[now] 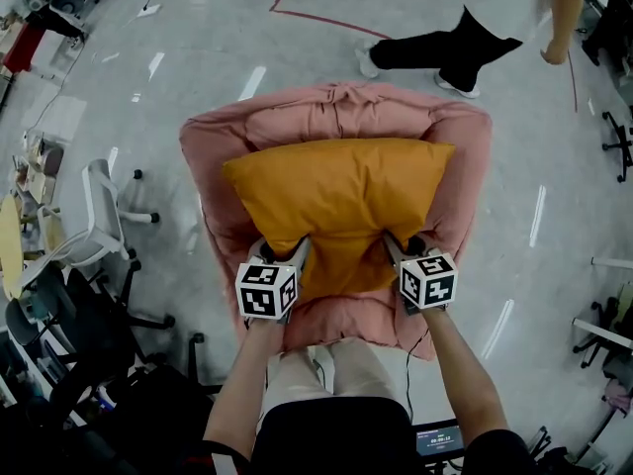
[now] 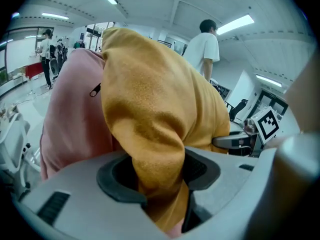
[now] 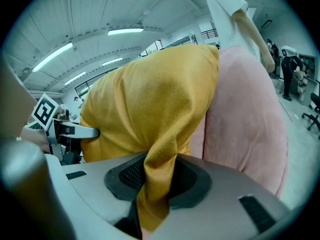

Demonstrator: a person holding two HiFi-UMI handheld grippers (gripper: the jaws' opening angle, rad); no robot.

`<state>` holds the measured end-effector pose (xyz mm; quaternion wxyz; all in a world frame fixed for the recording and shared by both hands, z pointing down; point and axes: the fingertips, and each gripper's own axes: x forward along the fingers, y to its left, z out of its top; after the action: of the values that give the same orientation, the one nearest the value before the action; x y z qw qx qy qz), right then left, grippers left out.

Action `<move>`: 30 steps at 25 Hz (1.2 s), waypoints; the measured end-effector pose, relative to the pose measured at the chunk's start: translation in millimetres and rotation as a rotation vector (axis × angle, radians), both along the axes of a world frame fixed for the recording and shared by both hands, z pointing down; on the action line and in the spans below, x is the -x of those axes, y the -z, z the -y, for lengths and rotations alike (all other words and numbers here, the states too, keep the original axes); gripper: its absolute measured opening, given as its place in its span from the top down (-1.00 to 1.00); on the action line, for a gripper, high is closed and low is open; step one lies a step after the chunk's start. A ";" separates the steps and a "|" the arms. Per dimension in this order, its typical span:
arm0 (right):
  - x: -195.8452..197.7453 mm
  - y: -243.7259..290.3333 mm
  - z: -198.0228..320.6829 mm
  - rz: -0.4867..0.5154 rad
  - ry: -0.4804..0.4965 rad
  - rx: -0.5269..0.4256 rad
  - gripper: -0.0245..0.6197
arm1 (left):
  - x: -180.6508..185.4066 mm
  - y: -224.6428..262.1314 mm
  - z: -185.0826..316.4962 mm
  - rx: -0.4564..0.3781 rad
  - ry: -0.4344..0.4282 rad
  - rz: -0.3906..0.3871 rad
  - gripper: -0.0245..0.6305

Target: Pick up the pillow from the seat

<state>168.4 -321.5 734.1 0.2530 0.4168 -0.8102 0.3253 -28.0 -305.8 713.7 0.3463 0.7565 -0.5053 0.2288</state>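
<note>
- Here, one orange pillow (image 1: 341, 201) sits in the hollow of one pink padded seat (image 1: 457, 137), with its far edge against the backrest.
- There are two grippers, each bearing one marker cube. The left gripper (image 1: 298, 248) is at the pillow's near left corner and the right gripper (image 1: 394, 247) at its near right corner.
- The left gripper view shows its jaws clamped on a thick fold of the orange fabric, bunched between the two dark pads.
- The right gripper view shows the same: its jaws pinch a narrower twist of the pillow's cover, with the pink seat just beside it.
- Only the head view shows the whole outline of the pillow and the seat. It also takes in both forearms, the grey floor, one white office chair (image 1: 99, 216) off to the left, and the dark-trousered legs (image 1: 445, 47) of someone beyond the seat.
- Only the left gripper view shows a person in a white shirt (image 2: 205, 46) standing behind the pillow, and further people far off at its left edge.
- Each gripper view catches the other gripper's cube past the pillow.
</note>
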 end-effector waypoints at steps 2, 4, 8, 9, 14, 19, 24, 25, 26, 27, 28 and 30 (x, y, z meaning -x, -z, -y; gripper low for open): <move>-1.6 7.0 -2.5 0.003 0.003 -0.007 0.55 | -1.6 8.0 -2.9 -0.011 -0.003 -0.003 0.26; -2.2 14.3 -4.1 0.009 0.005 -0.015 0.55 | -2.1 16.1 -5.4 -0.021 -0.003 -0.005 0.26; -2.4 36.0 -3.9 0.018 0.005 -0.054 0.55 | -2.2 36.4 -6.4 -0.053 -0.004 -0.011 0.26; -1.4 43.4 -2.3 0.022 0.006 -0.070 0.54 | -1.2 42.9 -4.9 -0.066 -0.005 -0.015 0.25; 10.5 91.4 0.6 0.031 0.017 -0.145 0.54 | 10.9 85.9 -3.8 -0.134 0.001 -0.041 0.25; 20.3 134.1 5.2 0.032 0.008 -0.226 0.54 | 21.3 122.9 -0.5 -0.212 0.003 -0.056 0.25; 29.2 162.3 -10.6 0.021 -0.008 -0.266 0.54 | 30.5 147.5 -15.4 -0.248 -0.001 -0.073 0.25; 29.3 167.4 -13.3 0.019 -0.010 -0.273 0.54 | 30.6 151.6 -17.9 -0.253 -0.002 -0.077 0.25; 29.3 172.2 -16.0 0.017 -0.013 -0.279 0.54 | 30.6 155.5 -20.4 -0.257 -0.004 -0.081 0.25; 29.5 176.5 -18.7 0.015 -0.017 -0.286 0.54 | 30.9 159.0 -22.8 -0.263 -0.006 -0.085 0.25; 30.0 180.5 -21.6 0.012 -0.021 -0.292 0.54 | 31.5 162.1 -25.3 -0.268 -0.009 -0.088 0.25; 32.4 187.1 -28.4 0.005 -0.030 -0.302 0.54 | 34.0 167.7 -31.3 -0.279 -0.016 -0.096 0.25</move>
<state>135.9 -293.1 547.0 0.1804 0.4612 -0.8444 0.2044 -62.0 -274.6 546.0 0.2597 0.8114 -0.5091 0.1227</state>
